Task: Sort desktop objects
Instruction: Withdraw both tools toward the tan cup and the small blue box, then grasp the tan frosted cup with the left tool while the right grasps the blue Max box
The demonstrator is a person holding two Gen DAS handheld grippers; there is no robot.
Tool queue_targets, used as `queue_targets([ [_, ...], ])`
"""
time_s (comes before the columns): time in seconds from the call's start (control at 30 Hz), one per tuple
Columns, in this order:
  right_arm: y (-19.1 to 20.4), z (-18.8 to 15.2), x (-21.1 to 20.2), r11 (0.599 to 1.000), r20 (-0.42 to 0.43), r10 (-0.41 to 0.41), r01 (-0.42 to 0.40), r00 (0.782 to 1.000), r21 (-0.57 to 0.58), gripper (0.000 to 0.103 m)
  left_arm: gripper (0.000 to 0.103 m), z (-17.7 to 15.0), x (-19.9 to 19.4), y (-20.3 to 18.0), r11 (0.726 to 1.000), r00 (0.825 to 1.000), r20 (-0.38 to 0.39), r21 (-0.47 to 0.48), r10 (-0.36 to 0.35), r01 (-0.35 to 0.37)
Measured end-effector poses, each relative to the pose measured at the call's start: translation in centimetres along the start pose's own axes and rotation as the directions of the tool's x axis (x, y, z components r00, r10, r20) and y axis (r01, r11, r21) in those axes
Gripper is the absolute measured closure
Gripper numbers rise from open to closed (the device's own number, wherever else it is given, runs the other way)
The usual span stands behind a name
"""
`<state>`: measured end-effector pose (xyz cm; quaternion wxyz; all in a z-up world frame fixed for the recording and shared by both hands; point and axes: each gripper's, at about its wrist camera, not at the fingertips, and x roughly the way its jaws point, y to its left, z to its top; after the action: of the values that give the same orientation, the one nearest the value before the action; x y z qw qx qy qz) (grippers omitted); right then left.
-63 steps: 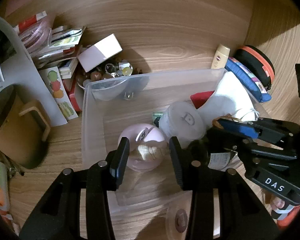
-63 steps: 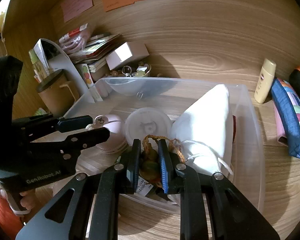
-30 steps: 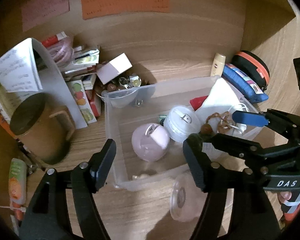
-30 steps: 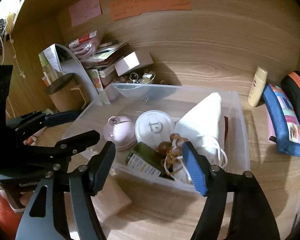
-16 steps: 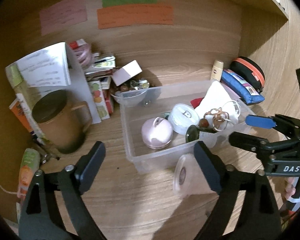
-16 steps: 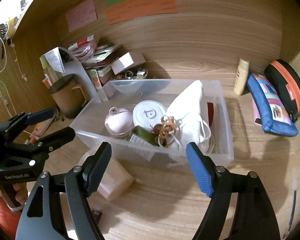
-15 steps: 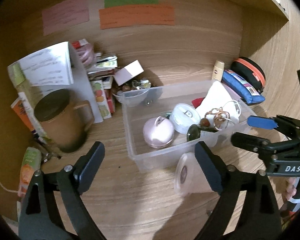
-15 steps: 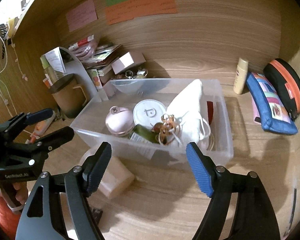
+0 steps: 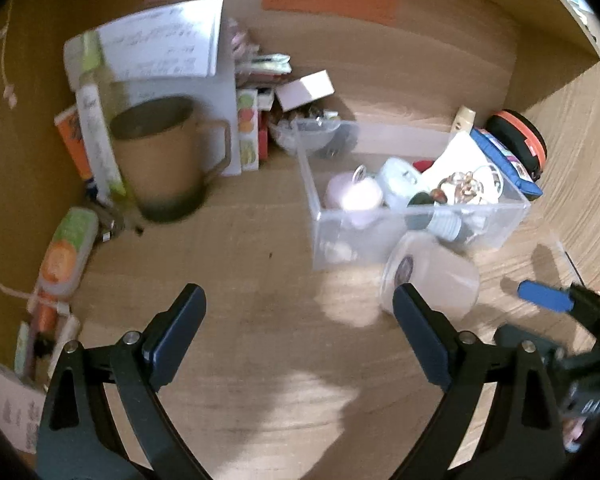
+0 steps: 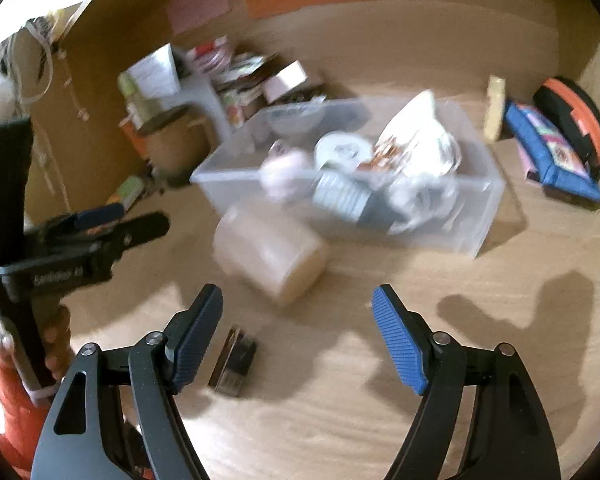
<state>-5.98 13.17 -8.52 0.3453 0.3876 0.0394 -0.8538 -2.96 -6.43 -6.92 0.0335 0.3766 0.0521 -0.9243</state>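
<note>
Now the left gripper (image 9: pixel 296 332) has just spread wide, apparently empty; the right gripper (image 10: pixel 298 330) gapes, grasping nothing.

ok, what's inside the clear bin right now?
In the clear bin: pink round case, white round case, dark bottle, white pouch, beaded string. Anything beneath them is covered.

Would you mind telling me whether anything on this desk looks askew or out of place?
Yes: a translucent jar lies tipped on its side on the desk, just in front of the clear bin rather than inside it.
</note>
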Motion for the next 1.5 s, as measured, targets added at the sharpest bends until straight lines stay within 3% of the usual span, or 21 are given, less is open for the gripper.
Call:
queue_targets([
  [0.3, 3.2, -3.0, 1.9, 0.996, -0.048, -0.012, 0.008, 0.999, -0.085, 0.031, 0.007, -2.8, 0.1, 0.5, 0.999, 0.999, -0.040, -0.038, -0.022, 0.020],
  [0.63, 3.8, -3.7, 3.3, 0.991, -0.059, -0.042, 0.035, 0.997, -0.129, 0.091, 0.007, -3.9, 0.8, -0.4, 0.998, 0.996, -0.071, -0.042, -0.059, 0.056],
  [0.97, 0.1, -2.9, 1.7, 0.998, -0.025, -0.062, 0.061, 0.998, -0.032, 0.094, 0.007, -2.7, 2.5, -4.1, 0.994, 0.990, -0.098, 0.015, -0.102, 0.104],
  [1.37, -6.4, -1.8, -1.6, 0.993, 0.028, -0.083, 0.080, 0.996, 0.085, 0.094, 0.007, -0.6, 5.4, -8.6, 0.989, 0.986, -0.132, 0.094, -0.099, 0.112],
  [1.5, -7.2, -2.1, -1.4, 0.994, 0.006, -0.045, 0.044, 0.999, 0.100, 0.094, 0.007, -0.3, 6.2, -9.5, 0.989, 0.986, -0.142, 0.106, -0.092, 0.107],
])
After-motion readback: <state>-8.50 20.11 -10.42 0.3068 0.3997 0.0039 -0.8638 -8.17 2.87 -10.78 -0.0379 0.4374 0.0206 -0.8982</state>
